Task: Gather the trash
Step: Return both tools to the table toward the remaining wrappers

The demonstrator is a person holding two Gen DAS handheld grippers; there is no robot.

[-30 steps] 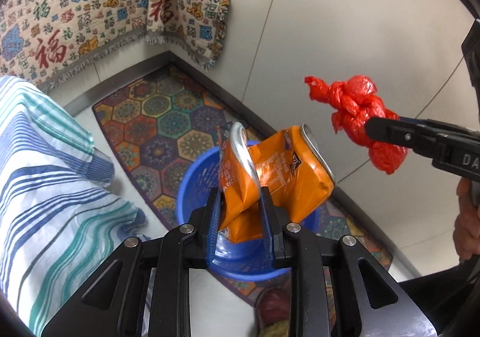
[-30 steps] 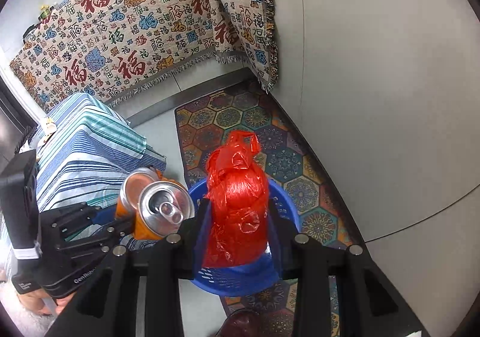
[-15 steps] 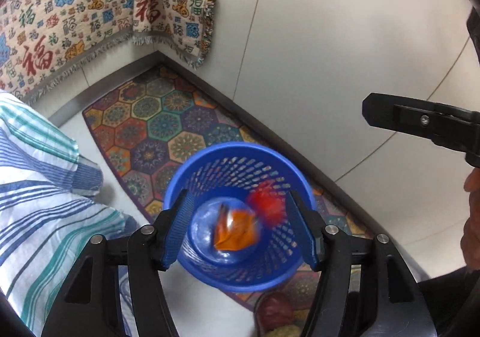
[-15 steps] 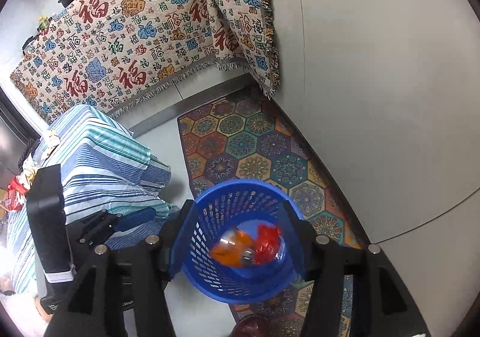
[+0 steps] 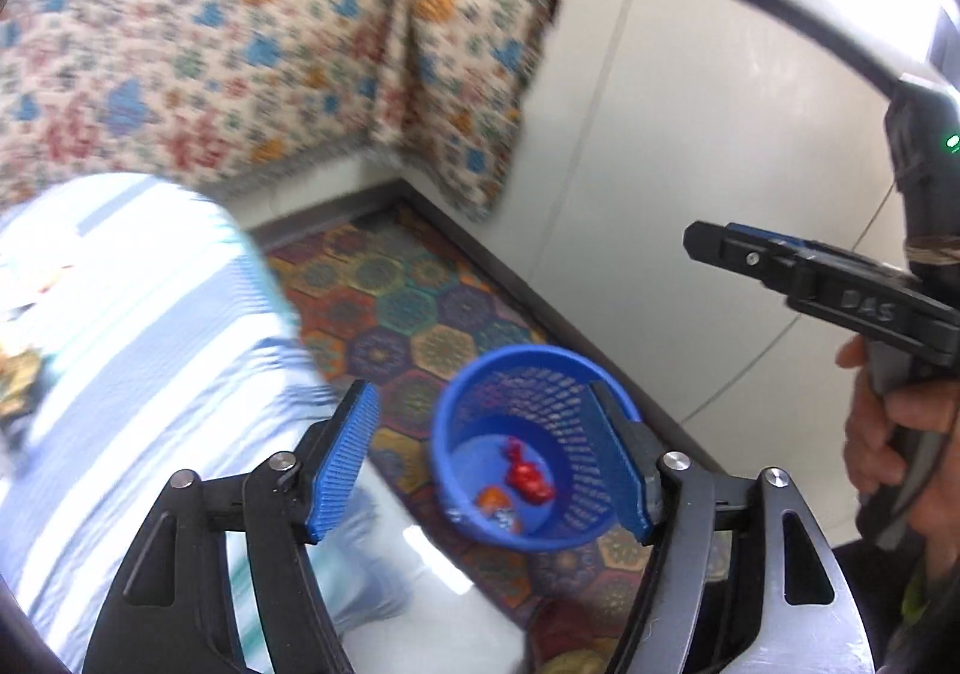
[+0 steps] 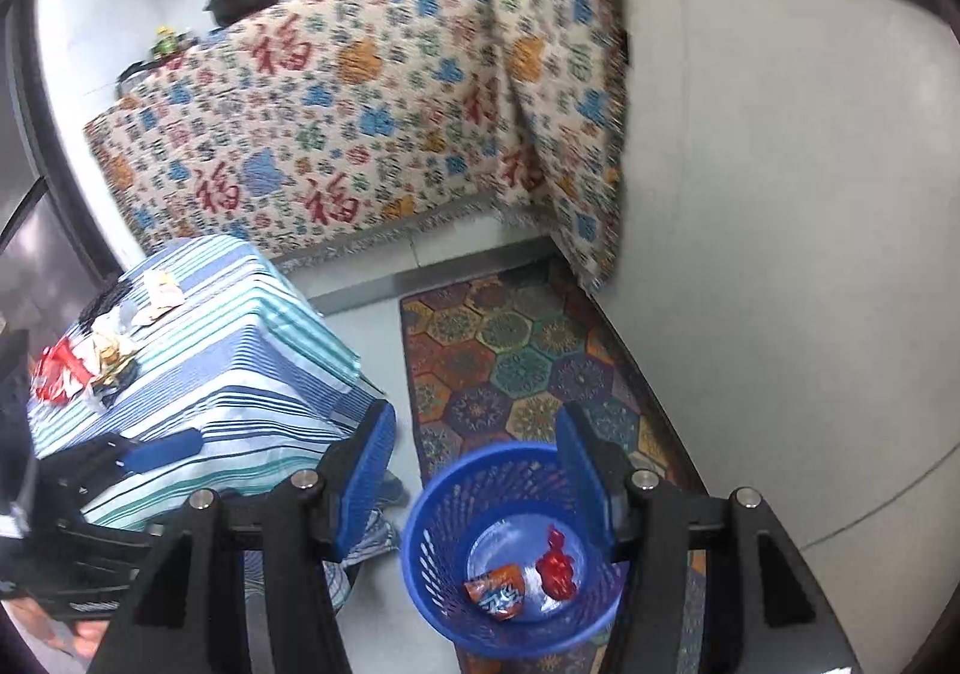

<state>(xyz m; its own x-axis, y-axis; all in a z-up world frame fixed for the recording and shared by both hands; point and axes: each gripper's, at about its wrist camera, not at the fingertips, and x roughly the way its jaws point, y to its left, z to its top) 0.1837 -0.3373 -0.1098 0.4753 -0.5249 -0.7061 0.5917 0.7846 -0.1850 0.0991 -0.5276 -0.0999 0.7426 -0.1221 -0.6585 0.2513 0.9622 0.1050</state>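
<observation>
A blue mesh basket (image 5: pixel 522 353) (image 6: pixel 420 500) stands on the floor rug below both grippers. A crushed orange can (image 5: pixel 492 497) (image 6: pixel 495 596) and a knotted red plastic bag (image 5: pixel 528 479) (image 6: pixel 555 566) lie at its bottom. My left gripper (image 5: pixel 480 398) hangs above the basket, its jaws opening with nothing between them. My right gripper (image 6: pixel 475 413) is open and empty too, high over the basket. In the left wrist view the right gripper (image 5: pixel 696 242) shows at the right, held by a hand. More wrappers and scraps (image 6: pixel 90 356) lie on the striped table.
A table with a blue-and-white striped cloth (image 6: pixel 210 362) (image 5: pixel 150 344) stands left of the basket. A patterned hexagon rug (image 6: pixel 510 338) runs along the white wall (image 6: pixel 780 194). A counter draped in a patterned cloth (image 6: pixel 360 104) with pans on top is at the back.
Both grippers let go: the can and the red bag dropped into the basket. Both grippers then rose and pulled back, so the basket looks smaller and the table comes into view.
</observation>
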